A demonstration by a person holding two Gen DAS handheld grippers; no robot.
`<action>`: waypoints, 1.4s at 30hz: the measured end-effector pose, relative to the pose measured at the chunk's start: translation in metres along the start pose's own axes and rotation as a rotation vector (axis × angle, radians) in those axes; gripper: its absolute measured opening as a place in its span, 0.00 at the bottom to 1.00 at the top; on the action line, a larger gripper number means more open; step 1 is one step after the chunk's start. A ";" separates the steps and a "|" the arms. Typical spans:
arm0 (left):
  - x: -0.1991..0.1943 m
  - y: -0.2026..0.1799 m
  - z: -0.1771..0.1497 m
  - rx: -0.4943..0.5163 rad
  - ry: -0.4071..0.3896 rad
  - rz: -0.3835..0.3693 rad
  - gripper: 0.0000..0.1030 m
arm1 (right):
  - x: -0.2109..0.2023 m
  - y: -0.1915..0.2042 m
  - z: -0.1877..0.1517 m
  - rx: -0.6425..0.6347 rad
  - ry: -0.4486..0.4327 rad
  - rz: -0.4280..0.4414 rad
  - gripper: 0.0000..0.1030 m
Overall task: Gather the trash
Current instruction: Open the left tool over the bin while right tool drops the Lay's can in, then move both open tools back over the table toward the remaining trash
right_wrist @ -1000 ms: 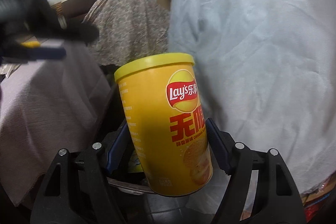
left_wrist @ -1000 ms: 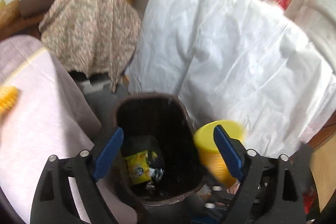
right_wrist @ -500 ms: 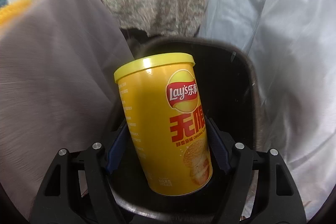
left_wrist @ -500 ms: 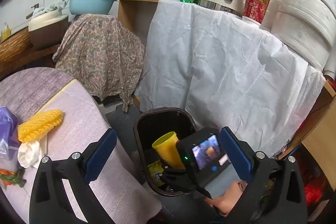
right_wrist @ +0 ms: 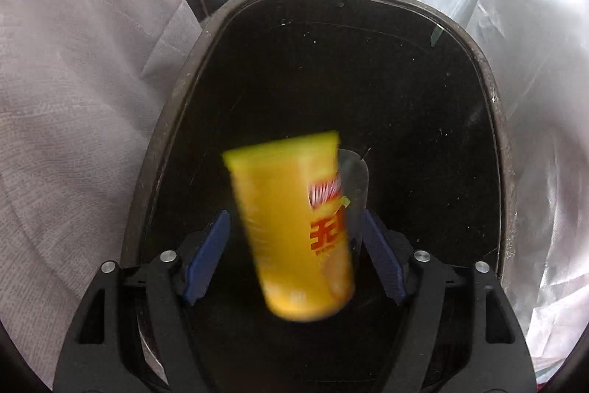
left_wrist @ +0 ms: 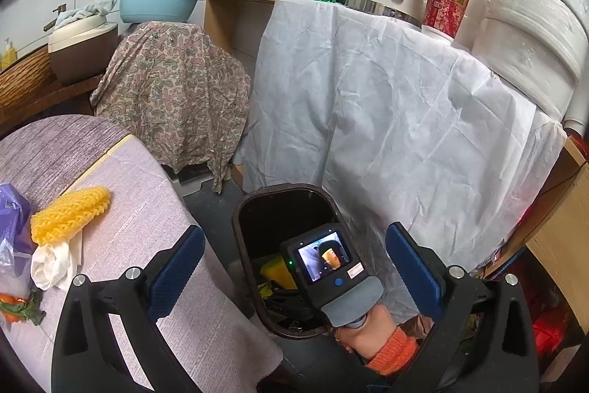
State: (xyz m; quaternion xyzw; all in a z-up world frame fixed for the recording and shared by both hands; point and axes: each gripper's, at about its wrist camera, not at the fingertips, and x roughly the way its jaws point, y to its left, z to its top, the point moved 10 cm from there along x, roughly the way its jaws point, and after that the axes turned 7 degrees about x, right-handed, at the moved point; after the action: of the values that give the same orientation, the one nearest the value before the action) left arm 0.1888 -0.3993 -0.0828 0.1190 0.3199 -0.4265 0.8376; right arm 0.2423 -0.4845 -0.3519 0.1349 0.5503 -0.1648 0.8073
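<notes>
A yellow Lay's crisp can [right_wrist: 294, 227] is blurred and dropping lid-first into the dark brown trash bin [right_wrist: 489, 80]. My right gripper [right_wrist: 294, 220] points down over the bin mouth. Its jaws are opening, and a gap shows between each blue pad and the can. In the left wrist view the can [left_wrist: 274, 273] sits low inside the bin [left_wrist: 243, 209], under the back of the right gripper [left_wrist: 324, 264]. My left gripper [left_wrist: 294, 234] hovers above, open and empty.
The lilac-clothed table [left_wrist: 147, 209] on the left carries a yellow foam net [left_wrist: 70, 212], a white tissue [left_wrist: 51, 264], a purple bag [left_wrist: 13, 209] and an orange-green scrap [left_wrist: 14, 304]. White-draped furniture [left_wrist: 386, 116] stands right behind the bin. A hand in an orange sleeve [left_wrist: 383, 345] holds the right gripper.
The right gripper came down over the bin and its jaws parted, letting the can slip free. The left gripper drew back and up from the bin, bringing the table into view.
</notes>
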 end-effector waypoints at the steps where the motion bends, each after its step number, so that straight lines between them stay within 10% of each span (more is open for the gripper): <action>1: -0.001 -0.001 0.000 0.002 -0.002 0.000 0.95 | -0.002 -0.001 0.001 -0.006 -0.009 -0.011 0.82; 19: -0.064 0.015 0.003 0.006 -0.072 0.021 0.95 | -0.174 0.005 0.017 -0.050 -0.415 -0.078 0.87; 29: -0.135 0.087 -0.028 -0.024 -0.116 0.162 0.95 | -0.284 0.087 0.018 -0.109 -0.575 0.186 0.93; 42: -0.180 0.206 -0.119 -0.206 -0.040 0.342 0.95 | -0.292 0.217 -0.005 -0.283 -0.517 0.391 0.93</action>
State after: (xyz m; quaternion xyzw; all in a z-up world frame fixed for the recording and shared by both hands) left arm 0.2224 -0.1031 -0.0740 0.0767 0.3203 -0.2453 0.9118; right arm 0.2289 -0.2513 -0.0736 0.0784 0.3089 0.0422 0.9469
